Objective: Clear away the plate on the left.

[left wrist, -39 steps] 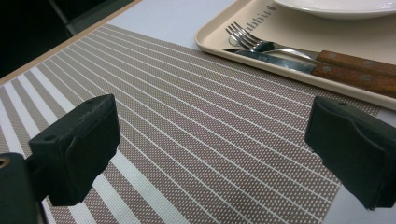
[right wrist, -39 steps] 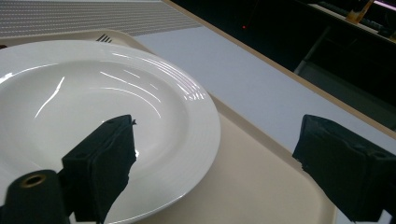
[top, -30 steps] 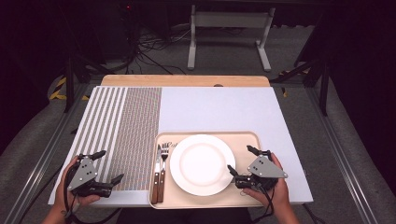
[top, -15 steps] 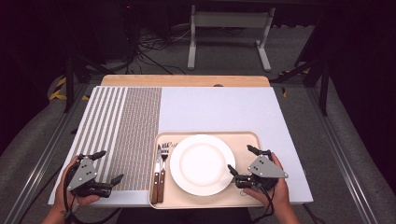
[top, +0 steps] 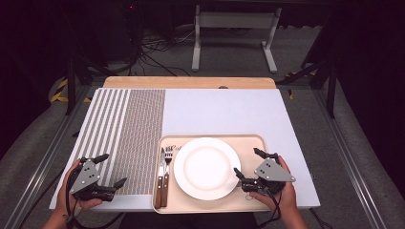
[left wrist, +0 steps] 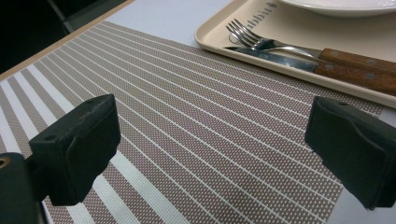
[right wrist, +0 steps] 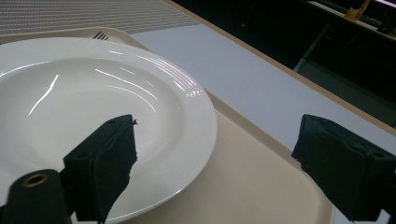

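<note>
Your left gripper (top: 109, 168) sits jaws spread wide, holding nothing, over the brown-and-white striped woven placemat (top: 129, 129) at the desk's near left corner. Just right of that mat is the shallow beige plastic tray (top: 248, 143), and it's got a wooden-handled fork (top: 167, 171) and knife (top: 159, 177) lying side by side along its left edge, then a round white ceramic plate (top: 207, 168) in the middle. Your right gripper (top: 248, 164) is open too, one jaw hanging over the plate's rim, the other out past it over the tray.
</note>
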{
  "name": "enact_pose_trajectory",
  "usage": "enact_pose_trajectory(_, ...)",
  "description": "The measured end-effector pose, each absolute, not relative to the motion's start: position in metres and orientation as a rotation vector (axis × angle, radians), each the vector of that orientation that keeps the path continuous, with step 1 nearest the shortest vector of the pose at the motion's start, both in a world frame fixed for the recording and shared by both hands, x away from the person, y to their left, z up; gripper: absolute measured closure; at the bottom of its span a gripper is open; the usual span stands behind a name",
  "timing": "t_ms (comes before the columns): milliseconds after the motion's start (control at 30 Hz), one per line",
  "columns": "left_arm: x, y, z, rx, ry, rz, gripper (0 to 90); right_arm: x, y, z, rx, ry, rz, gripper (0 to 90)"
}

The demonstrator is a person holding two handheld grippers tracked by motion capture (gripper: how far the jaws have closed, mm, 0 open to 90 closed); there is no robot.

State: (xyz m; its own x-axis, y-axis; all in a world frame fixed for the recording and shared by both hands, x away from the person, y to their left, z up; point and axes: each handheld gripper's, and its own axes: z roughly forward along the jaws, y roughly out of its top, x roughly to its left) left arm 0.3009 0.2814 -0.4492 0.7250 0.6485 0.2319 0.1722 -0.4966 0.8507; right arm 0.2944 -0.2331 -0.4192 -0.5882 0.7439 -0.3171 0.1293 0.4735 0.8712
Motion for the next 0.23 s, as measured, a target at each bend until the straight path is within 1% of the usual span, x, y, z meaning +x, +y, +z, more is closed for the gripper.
enact_pose_trajectory(233,0.3017,0.2817,-0.4485,2.043,0.62,0.687,4.4,0.2951,-0.2341,-0.4193,0.726,2.013,1.115,13.1)
